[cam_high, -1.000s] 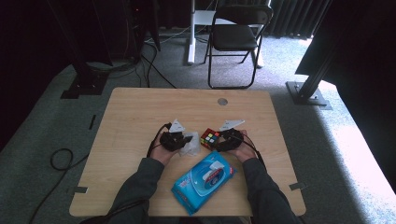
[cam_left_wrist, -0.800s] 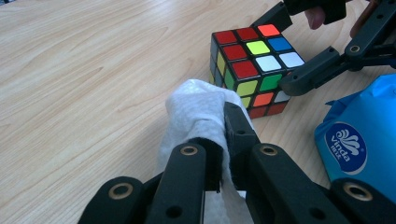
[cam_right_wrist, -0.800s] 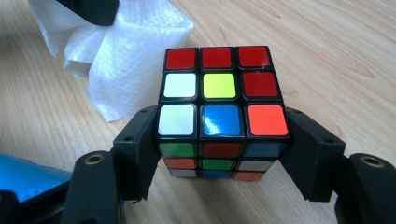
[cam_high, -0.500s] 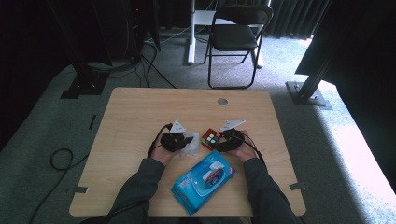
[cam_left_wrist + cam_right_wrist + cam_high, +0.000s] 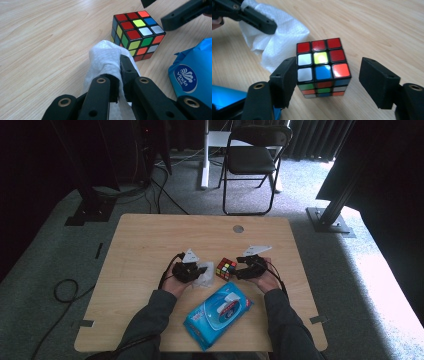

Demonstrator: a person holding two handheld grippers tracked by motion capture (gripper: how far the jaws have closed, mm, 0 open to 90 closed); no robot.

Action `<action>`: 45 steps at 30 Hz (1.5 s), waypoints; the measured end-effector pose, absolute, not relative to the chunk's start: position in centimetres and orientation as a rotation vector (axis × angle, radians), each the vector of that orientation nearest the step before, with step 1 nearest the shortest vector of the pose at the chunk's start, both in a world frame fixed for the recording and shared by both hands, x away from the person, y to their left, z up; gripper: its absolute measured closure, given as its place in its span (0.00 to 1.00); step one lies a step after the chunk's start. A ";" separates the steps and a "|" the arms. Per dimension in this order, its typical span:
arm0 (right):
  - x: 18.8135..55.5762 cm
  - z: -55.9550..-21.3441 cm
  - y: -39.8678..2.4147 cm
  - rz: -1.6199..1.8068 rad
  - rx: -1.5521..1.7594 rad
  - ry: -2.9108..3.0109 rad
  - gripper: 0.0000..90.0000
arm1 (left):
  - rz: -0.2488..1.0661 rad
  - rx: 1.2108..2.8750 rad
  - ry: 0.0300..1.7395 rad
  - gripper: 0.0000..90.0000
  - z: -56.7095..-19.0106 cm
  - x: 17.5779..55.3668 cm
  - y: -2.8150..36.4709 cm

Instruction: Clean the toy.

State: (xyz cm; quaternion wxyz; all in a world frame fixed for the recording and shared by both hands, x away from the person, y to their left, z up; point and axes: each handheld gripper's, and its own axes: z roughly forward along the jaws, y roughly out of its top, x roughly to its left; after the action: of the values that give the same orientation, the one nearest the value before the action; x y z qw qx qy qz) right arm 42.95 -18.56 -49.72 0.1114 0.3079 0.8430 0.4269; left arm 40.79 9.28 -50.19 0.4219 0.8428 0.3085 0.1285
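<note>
Now right claw [image 5: 327, 82] opening around cube [image 5: 322, 66], wipe [image 5: 279, 32] beside.

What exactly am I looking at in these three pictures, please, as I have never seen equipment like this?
A person sits at a wooden table holding hand-operated tongs in each hand. One picture looks down from above; the other two come from cameras riding on each pair of tongs. The left tongs are shut on a white tissue. The right tongs straddle a colour-puzzle cube; their jaws have just been opening, and one pad stands clear of it. A blue pack of wipes lies nearer the person.
</note>
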 end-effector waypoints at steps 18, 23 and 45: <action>43.4 -49.8 -17.7 1.204 1.106 2.395 0.45 | 0.321 2.109 0.775 0.96 -50.1 40.8 9.3; 43.5 -49.9 -17.8 1.214 1.167 2.392 0.45 | 0.322 2.107 0.775 0.96 -50.1 40.8 9.3; 43.1 -50.1 -18.3 1.306 1.308 2.367 0.74 | 0.320 2.108 0.768 0.96 -50.1 40.8 9.2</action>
State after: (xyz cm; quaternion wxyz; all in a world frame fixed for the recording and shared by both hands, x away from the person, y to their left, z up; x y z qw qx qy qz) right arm 43.06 -18.32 -50.14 0.0690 0.4345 0.7863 0.4337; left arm 40.77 9.18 -50.12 0.4238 0.8426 0.3068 0.1278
